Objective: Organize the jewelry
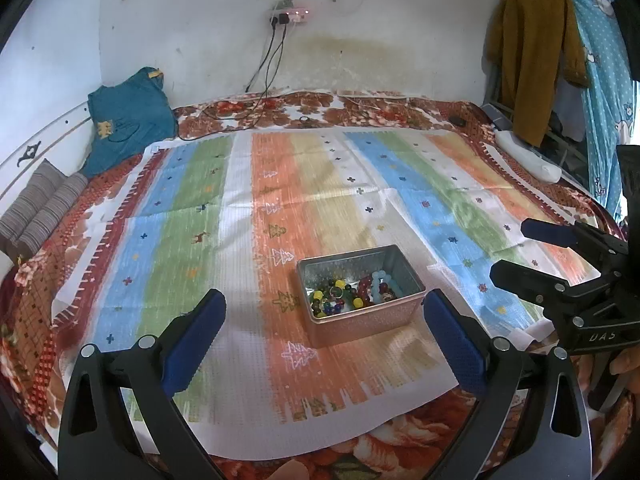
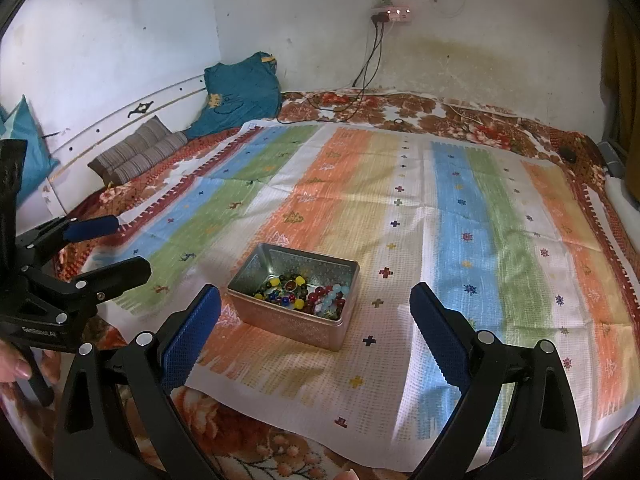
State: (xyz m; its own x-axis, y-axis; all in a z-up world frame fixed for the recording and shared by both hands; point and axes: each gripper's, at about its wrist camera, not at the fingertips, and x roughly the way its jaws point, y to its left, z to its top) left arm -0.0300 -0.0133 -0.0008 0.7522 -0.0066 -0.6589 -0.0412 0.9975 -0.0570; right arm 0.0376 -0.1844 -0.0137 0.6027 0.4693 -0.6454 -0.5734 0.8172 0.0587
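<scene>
Left wrist: rectangular embossed metal tin [image 1: 362, 322] holds glossy beads [image 1: 352, 292].

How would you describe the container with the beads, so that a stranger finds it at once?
Look at the large striped cloth spread over the floral bed cover. Near its front edge, on the orange stripe, stands an open rectangular metal tin holding coloured bead bracelets. It is the only box on the cloth.

Bare striped cloth [image 1: 200, 240] all around open tin [image 1: 360, 320]; tin walls only obstacle.
</scene>
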